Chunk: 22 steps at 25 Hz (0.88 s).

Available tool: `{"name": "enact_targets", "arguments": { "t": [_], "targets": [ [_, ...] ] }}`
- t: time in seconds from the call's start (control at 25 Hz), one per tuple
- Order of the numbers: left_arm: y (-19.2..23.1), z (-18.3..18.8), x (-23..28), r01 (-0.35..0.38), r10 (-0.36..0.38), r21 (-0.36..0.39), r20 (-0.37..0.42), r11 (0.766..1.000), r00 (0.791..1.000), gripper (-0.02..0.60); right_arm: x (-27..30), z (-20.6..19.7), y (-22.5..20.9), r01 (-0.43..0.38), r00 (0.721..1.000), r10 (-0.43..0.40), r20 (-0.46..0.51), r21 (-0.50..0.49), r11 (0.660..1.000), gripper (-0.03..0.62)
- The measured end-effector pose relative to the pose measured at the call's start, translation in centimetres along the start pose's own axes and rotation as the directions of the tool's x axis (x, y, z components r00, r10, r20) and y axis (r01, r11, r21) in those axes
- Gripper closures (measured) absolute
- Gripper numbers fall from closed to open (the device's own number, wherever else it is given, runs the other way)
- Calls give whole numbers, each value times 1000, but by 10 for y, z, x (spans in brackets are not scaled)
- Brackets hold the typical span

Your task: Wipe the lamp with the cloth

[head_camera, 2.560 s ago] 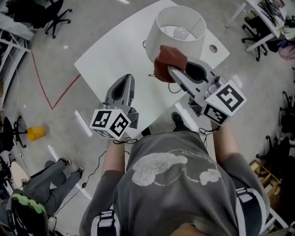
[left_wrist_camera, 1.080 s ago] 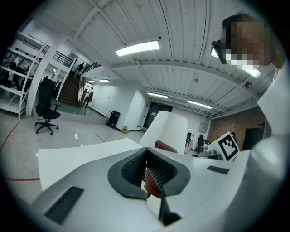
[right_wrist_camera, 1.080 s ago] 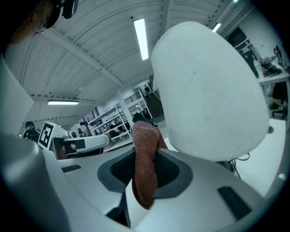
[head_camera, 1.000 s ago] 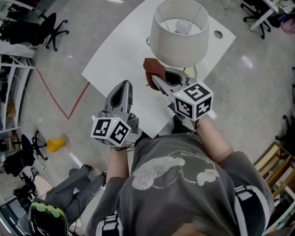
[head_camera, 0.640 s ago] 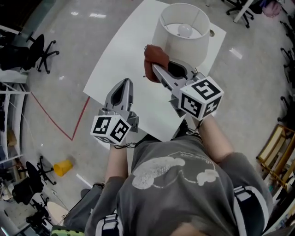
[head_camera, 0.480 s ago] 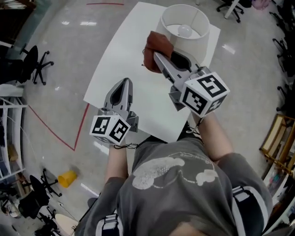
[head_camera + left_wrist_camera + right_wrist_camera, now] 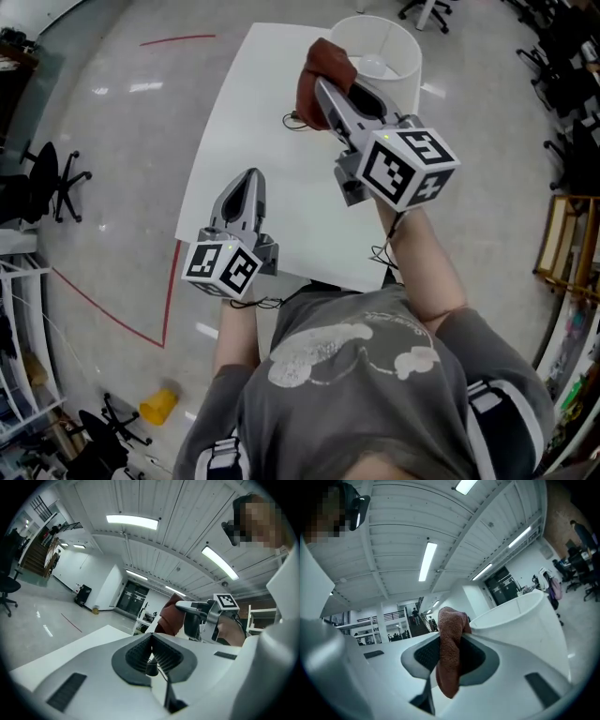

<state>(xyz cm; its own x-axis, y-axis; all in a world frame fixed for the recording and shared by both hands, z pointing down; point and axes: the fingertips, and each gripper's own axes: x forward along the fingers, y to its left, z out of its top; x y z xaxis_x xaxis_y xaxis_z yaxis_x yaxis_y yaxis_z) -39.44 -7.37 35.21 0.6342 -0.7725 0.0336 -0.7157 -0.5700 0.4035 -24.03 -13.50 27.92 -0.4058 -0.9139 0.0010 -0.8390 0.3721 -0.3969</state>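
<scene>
A white lamp shade (image 7: 392, 39) with its bulb (image 7: 372, 65) showing inside stands at the far end of the white table (image 7: 246, 112). My right gripper (image 7: 322, 86) is shut on a red-brown cloth (image 7: 321, 69), and holds it against the shade's left side near the top rim. In the right gripper view the cloth (image 7: 450, 653) hangs down between the jaws, with the shade (image 7: 529, 620) just to its right. My left gripper (image 7: 248, 178) hovers over the table's near half, shut on nothing. In the left gripper view the jaws meet, and the cloth (image 7: 169, 618) shows beyond them.
A dark cable (image 7: 292, 120) lies on the table beside the lamp. Red tape (image 7: 169, 281) marks the floor at left, with a yellow cone (image 7: 157, 406) lower down. Office chairs (image 7: 47, 178) stand on the left and at the top right. A wooden rack (image 7: 562, 244) is at the right.
The right gripper has carried the cloth up the shade's side, from its lower left to near the rim. The person has stepped round the table. The left gripper stays shut and idle.
</scene>
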Motion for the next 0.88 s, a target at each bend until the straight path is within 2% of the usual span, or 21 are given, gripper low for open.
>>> {"name": "enact_targets", "arguments": {
  "t": [0.2, 0.44, 0.68, 0.88],
  "targets": [
    [11, -4, 7, 32, -33, -18, -20, 999, 999, 574, 3, -31, -9, 57, 998, -56, -37, 22, 998, 497],
    [1, -22, 11, 68, -70, -52, -48, 996, 996, 574, -12, -68, -27, 105, 988, -98, -121, 55, 993, 497],
    [-2, -39, 5, 50, -53, -65, -54, 997, 997, 574, -28, -112, -38, 126, 973, -111, -201, 63, 990, 497],
    [-14, -49, 3, 10, -13, -69, -48, 998, 999, 574, -46, -122, -51, 111, 965, -95, -245, 54, 992, 497]
  ]
}}
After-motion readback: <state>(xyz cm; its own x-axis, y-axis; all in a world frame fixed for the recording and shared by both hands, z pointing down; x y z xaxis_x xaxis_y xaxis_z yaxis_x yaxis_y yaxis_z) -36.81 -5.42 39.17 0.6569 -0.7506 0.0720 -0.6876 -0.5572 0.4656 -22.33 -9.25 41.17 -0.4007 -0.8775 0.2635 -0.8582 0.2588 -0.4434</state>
